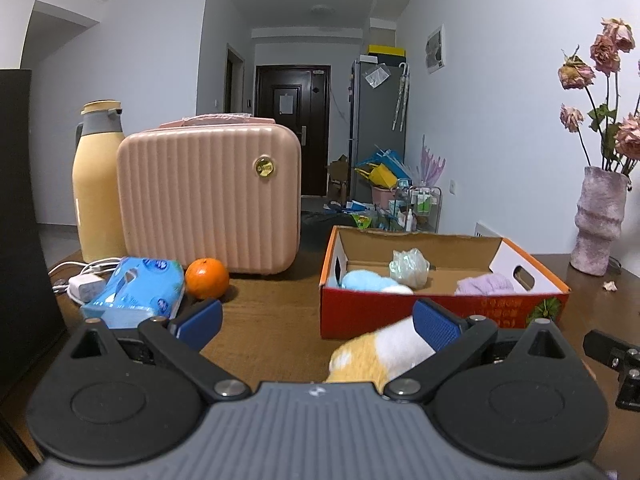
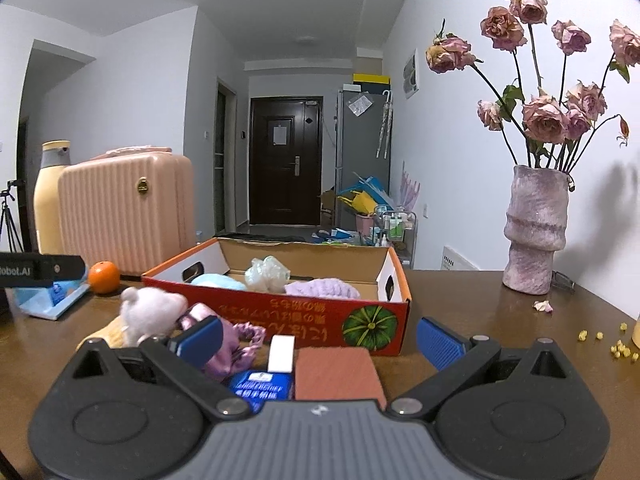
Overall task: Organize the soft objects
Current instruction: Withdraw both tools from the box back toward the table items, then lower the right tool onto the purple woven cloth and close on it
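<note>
Plush toy [image 1: 376, 354], yellow-white: on table in front of cardboard box [image 1: 440, 316], touching right finger of left gripper [image 1: 316, 322]; jaws wide, holding nothing. Toy off-centre, to right of jaw gap. Long axis unclear. Right gripper [image 2: 318, 338] wide, empty, over sponge [image 2: 336, 372]; left nearer.

Your dark wooden table [image 2: 460, 292] is carrying an open red cardboard box [image 2: 304, 322], a pink ribbed case [image 1: 208, 196], a yellow thermos [image 1: 98, 184], an orange [image 1: 207, 278], a blue tissue pack [image 1: 138, 292], a white charger [image 1: 84, 284] and a mauve vase [image 2: 536, 232]; a plush toy [image 2: 150, 314], purple cloth [image 2: 230, 344] and brown sponge [image 2: 338, 372] are lying before the box.
</note>
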`<state>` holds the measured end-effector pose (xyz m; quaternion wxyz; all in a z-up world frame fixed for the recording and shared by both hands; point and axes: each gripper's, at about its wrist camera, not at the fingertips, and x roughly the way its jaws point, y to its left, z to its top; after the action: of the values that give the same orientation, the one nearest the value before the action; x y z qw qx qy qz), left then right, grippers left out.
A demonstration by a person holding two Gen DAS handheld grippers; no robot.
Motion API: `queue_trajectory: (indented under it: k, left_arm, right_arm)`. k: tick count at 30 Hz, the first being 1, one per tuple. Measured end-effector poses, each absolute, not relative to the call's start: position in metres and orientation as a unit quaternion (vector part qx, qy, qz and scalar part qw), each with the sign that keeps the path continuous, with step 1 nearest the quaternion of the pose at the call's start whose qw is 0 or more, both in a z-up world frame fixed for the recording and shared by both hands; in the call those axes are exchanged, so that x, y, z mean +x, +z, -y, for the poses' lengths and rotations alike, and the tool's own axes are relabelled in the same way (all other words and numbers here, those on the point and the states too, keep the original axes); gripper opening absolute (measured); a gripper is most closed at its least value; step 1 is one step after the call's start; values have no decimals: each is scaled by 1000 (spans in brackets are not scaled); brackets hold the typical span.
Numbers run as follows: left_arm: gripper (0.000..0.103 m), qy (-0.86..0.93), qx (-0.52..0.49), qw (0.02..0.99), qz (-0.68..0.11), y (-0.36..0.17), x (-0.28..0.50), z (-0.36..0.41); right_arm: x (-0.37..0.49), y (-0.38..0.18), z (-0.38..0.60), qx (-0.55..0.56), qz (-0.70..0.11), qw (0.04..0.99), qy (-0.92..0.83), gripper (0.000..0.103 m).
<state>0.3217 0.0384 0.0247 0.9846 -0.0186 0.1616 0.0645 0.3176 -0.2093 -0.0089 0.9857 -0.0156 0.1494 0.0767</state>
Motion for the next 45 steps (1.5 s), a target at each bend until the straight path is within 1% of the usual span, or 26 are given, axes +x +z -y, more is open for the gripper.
queue_trajectory:
  k: [11, 23, 31, 38, 42, 45]
  left_arm:
    - [103, 64, -21, 982, -174, 13, 270, -48]
    - [103, 53, -19, 979, -197, -1, 223, -54]
    - [103, 45, -19, 977, -207, -4, 222, -55]
    - [103, 38, -22, 975, -217, -6, 224, -56]
    - [103, 42, -6, 973, -228, -11, 227, -61]
    - [103, 48, -14, 972, -231, -12, 228, -72]
  right_arm:
    - [278, -18, 208, -4, -158, 983, 89, 103]
    - [254, -30, 196, -26, -175, 979, 100, 103]
    - [255, -34, 195, -31, -187, 978, 90, 103]
    - [254, -37, 189, -37, -196, 973, 116, 103]
    - [254, -44, 173, -61, -216, 964, 143, 103]
    - [256, -49, 161, -80, -230, 957, 159, 103]
